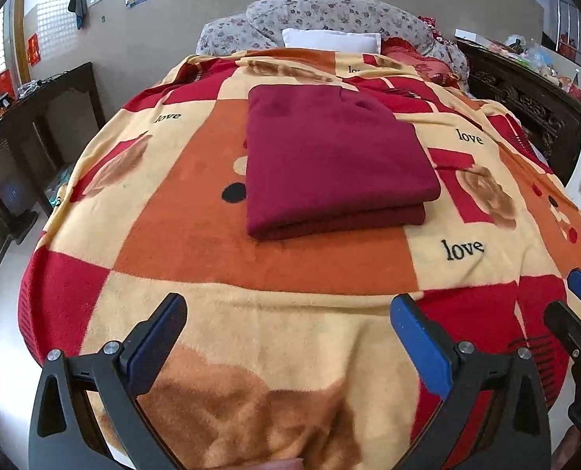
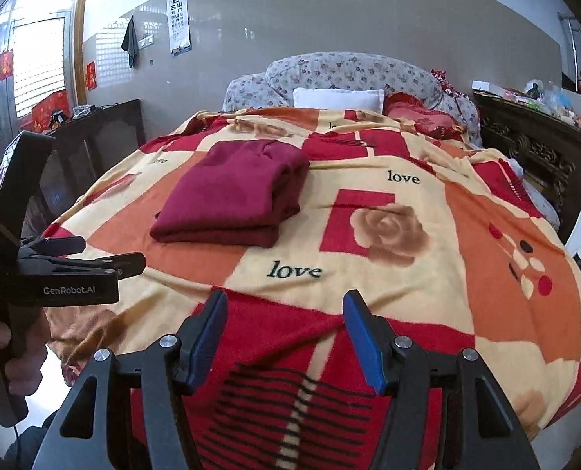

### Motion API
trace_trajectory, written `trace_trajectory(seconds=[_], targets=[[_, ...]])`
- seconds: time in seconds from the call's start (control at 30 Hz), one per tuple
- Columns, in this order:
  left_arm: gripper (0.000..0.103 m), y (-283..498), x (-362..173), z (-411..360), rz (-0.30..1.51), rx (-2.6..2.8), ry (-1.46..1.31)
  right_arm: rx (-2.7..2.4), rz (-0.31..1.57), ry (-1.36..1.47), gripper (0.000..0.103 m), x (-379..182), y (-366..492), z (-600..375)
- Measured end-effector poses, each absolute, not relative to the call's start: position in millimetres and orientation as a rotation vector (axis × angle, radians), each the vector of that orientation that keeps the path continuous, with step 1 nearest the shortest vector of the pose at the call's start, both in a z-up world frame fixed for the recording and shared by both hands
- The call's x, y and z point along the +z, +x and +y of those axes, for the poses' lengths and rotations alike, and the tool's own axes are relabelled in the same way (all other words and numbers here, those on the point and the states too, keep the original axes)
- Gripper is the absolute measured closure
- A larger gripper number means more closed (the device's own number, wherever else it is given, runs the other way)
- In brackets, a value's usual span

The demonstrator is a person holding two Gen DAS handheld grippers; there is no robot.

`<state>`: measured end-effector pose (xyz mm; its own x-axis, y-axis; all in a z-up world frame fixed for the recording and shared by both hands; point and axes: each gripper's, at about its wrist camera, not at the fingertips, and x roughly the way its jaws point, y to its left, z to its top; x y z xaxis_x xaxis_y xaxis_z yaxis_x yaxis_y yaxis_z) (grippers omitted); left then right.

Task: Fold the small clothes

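We see the left gripper (image 1: 288, 315) spread wide with nothing between its jaws, and the right gripper (image 2: 284, 313) parted, also holding nothing. Beyond both, the dark red garment (image 1: 335, 156) lies folded on the patterned blanket (image 1: 251, 313).
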<state>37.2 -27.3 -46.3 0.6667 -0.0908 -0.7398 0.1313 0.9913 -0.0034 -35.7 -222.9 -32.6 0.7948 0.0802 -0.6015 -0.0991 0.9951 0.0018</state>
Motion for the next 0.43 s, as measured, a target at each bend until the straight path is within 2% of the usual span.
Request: trace_trajectory(seconds=[0.43], targets=[[0.000,36.9,-43.1,-27.7,0.829,-0.149,0.031,0.110,0.662,-0.046,0.039,-35.6,-31.9,-218.9]])
